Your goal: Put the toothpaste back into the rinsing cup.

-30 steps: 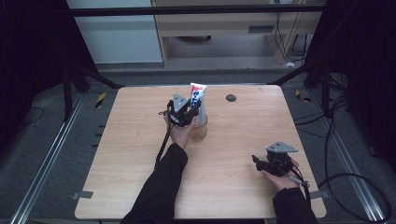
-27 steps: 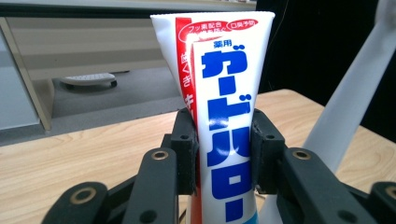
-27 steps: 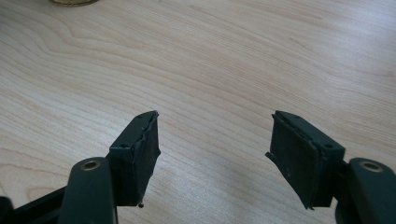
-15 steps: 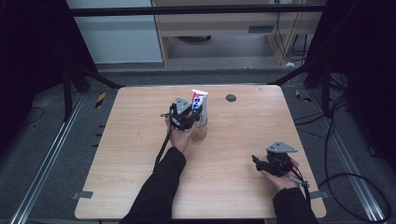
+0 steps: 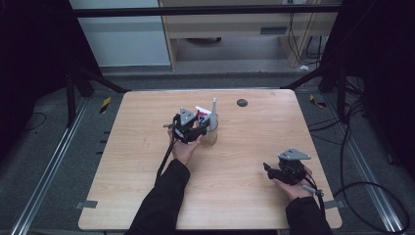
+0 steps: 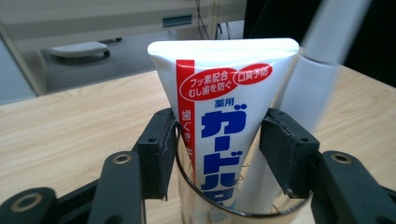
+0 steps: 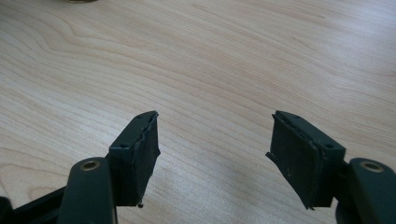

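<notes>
- The left gripper (image 5: pixel 192 131) stands near the middle of the wooden table (image 5: pixel 147 191), held from below by the left hand (image 5: pixel 183 149), its grey plate on top.
- In the left gripper view its jaws sit at either side of a toothpaste tube (image 6: pixel 224 116), pads against the tube's edges: clamped on the tube (white, with a red stripe and blue lettering).
- The tube stands upright, crimped end up, with its lower part inside a clear glass (image 6: pixel 243 212); the glass rim curves in front of the tube between the two jaws.
- A white toothbrush handle (image 6: pixel 303 88) leans in the same glass, just beside the tube and blurred at its upper end.
- From above, the glass (image 5: pixel 210 134) stands on the table just beside the left gripper, with the toothbrush (image 5: pixel 213 111) rising out of it above the tube (image 5: pixel 202 115).
- The right gripper (image 5: pixel 283 172) rests low at the near right part of the table, well apart from the glass, held in the right hand (image 5: pixel 292 185).
- In the right gripper view its jaws stand wide apart over bare wood, nothing between them.
- A small dark round object (image 5: pixel 241 102) lies on the far part of the table (too small to identify).
</notes>
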The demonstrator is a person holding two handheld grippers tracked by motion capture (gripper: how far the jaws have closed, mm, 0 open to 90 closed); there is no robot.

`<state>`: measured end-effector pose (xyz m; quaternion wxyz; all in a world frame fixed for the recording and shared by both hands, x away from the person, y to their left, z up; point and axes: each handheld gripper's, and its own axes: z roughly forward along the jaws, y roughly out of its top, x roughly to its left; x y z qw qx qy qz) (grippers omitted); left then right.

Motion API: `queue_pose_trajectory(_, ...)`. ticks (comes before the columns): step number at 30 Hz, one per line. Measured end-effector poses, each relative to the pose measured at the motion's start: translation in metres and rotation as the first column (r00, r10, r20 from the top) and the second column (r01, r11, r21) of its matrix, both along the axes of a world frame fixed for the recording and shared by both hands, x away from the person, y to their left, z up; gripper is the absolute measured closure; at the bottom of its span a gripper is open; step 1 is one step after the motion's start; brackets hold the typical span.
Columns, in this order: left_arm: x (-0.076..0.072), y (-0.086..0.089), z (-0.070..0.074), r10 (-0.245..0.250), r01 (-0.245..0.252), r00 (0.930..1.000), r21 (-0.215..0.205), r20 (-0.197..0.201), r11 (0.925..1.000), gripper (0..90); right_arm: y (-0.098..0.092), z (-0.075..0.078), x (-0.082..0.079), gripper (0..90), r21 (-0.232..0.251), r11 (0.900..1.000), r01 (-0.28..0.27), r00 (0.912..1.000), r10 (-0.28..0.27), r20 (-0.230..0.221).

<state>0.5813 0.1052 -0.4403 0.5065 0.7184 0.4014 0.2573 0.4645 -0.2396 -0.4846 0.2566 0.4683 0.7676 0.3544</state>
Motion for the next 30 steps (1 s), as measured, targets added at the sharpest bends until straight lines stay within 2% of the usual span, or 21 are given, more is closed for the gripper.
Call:
queue_pose_trajectory(6, -0.013, 0.006, 0.014, -0.021, 0.021, 0.9992, 0.003, 0.034, 0.9998, 41.3, 0.002, 0.000, 0.000, 32.4, 0.003, 1.000, -0.001, 1.0000, 0.001, 0.001)
queue_pose_trajectory(9, -0.021, 0.009, 0.020, -0.021, 0.020, 0.9996, 0.041, 0.020, 0.9990, 38.0, 0.002, 0.001, -0.001, 32.3, 0.004, 1.000, 0.001, 1.0000, -0.001, 0.002)
queue_pose_trajectory(14, -0.039, 0.016, 0.029, -0.031, 0.028, 0.9992, 0.112, 0.027, 0.9933, 34.9, 0.000, 0.002, -0.003, 30.4, 0.005, 1.000, 0.006, 1.0000, -0.006, 0.007)
queue_pose_trajectory(17, -0.049, 0.022, 0.030, -0.052, 0.050, 0.9986, 0.145, 0.010, 0.9881, 33.6, 0.000, 0.001, -0.004, 28.1, 0.006, 1.000, 0.008, 1.0000, -0.008, 0.000)
queue_pose_trajectory(20, -0.060, 0.030, 0.026, -0.077, 0.080, 0.9967, 0.160, -0.025, 0.9838, 32.4, -0.001, 0.000, -0.004, 25.8, 0.000, 1.000, 0.009, 1.0000, -0.009, 0.001)
queue_pose_trajectory(25, -0.075, 0.050, 0.016, -0.080, 0.092, 0.9935, 0.157, -0.081, 0.9833, 30.3, -0.004, -0.001, -0.006, 23.8, 0.005, 1.000, 0.020, 0.9998, -0.020, -0.004)
queue_pose_trajectory(28, -0.084, 0.063, 0.011, -0.078, 0.091, 0.9928, 0.151, -0.091, 0.9842, 30.0, -0.005, -0.003, -0.006, 23.1, -0.002, 1.000, 0.020, 0.9998, -0.020, -0.003)
queue_pose_trajectory(30, -0.088, 0.069, 0.009, -0.069, 0.085, 0.9924, 0.162, -0.102, 0.9830, 30.1, -0.005, -0.003, -0.006, 22.4, -0.006, 1.000, 0.021, 0.9998, -0.021, -0.004)
